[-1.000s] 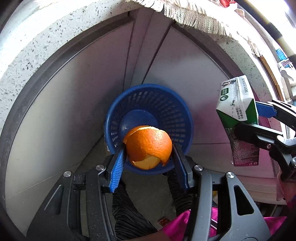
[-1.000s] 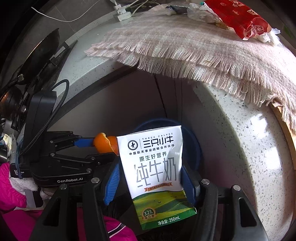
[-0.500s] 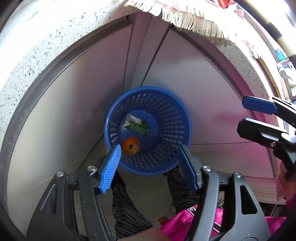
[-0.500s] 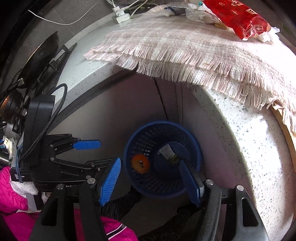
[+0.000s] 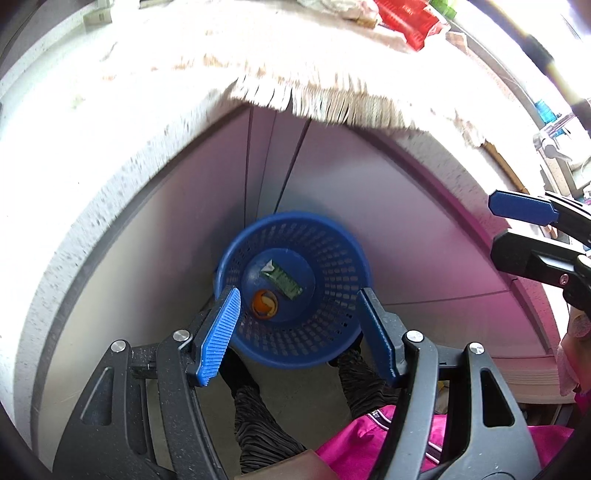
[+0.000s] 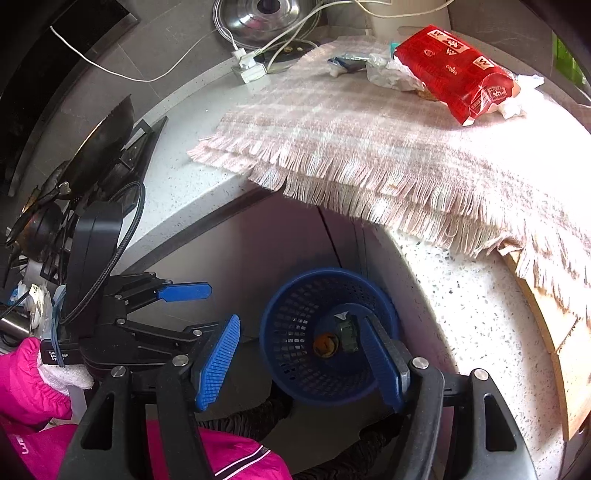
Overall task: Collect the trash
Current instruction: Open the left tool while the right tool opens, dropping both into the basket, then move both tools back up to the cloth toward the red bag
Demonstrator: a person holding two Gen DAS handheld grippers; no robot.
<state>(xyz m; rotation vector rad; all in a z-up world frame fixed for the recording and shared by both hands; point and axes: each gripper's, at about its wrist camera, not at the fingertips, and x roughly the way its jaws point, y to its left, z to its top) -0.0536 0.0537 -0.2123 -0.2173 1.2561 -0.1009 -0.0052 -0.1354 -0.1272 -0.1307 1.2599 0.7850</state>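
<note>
basket [image 5: 295, 339] on the floor below the counter [image 6: 184, 177] corner.
in it the peel [image 5: 263, 304] lies just beside the carton [image 5: 282, 279]. up on the counter a fringed cloth [image 6: 369, 147] carries a snack bag [image 6: 458, 70] and crumpled wrappers [image 6: 391, 74].

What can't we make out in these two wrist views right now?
- Left wrist view: cloth and countertop trash are overexposed and blurred; the red packet is cut off by the top edge.
- Right wrist view: the right gripper's finger covers part of the milk carton in the blue basket.
- Both views: carton print and orange peel too small to read.
- Basket's base: hidden by the grippers and the person's legs.
</note>
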